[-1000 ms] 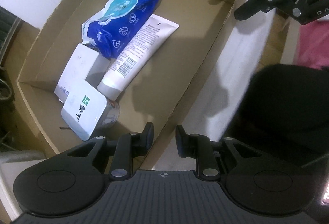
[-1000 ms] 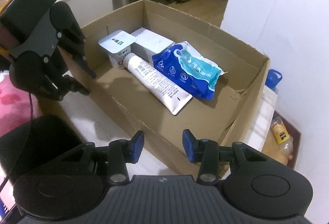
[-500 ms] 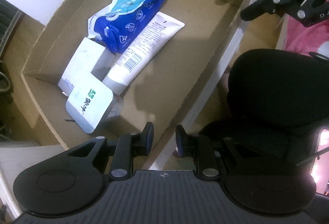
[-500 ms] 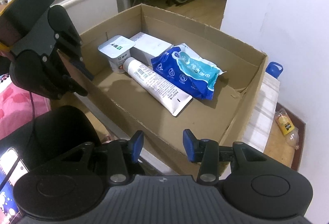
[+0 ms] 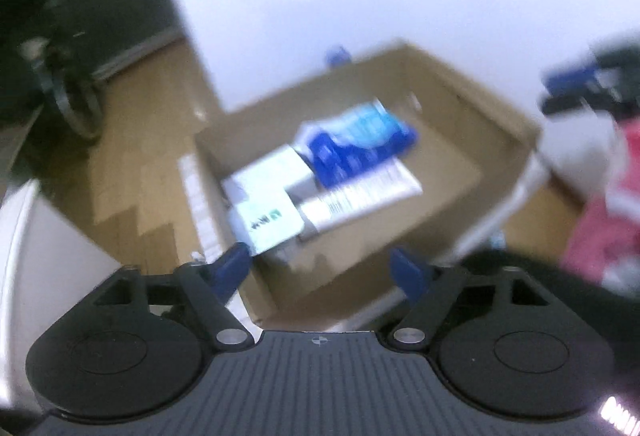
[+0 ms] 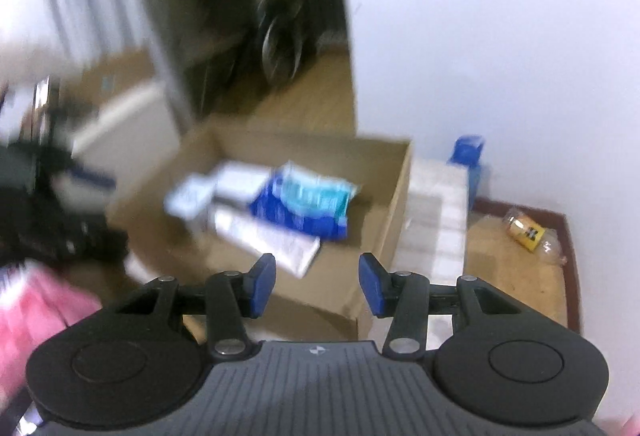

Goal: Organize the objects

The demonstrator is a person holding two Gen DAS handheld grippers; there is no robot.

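Note:
An open cardboard box (image 5: 472,103) (image 6: 396,203) on the floor holds a blue pouch (image 5: 360,143) (image 6: 304,203), a white tube (image 5: 360,195) (image 6: 276,240), a white carton (image 5: 272,171) and a white cup with a green-marked lid (image 5: 268,224) (image 6: 188,195). Both views are motion-blurred. My left gripper (image 5: 322,268) hangs above the box's near wall, its jaws opening wide with nothing between them. My right gripper (image 6: 316,284) is above the box's near corner, its jaws opening slightly, also empty. It appears at the right edge of the left view (image 5: 580,91).
A white wall rises behind the box. Stacked white packs (image 6: 436,215) and a blue-capped bottle (image 6: 468,155) stand beside it. A yellow bottle (image 6: 528,232) lies on a low brown tray. Pink cloth (image 5: 600,228) and a wheel (image 6: 280,47) in a dark doorway are nearby.
Both grippers have lifted and rolled, so the box now looks smaller and farther off. The left jaws went from shut to wide open. The right jaws spread a little.

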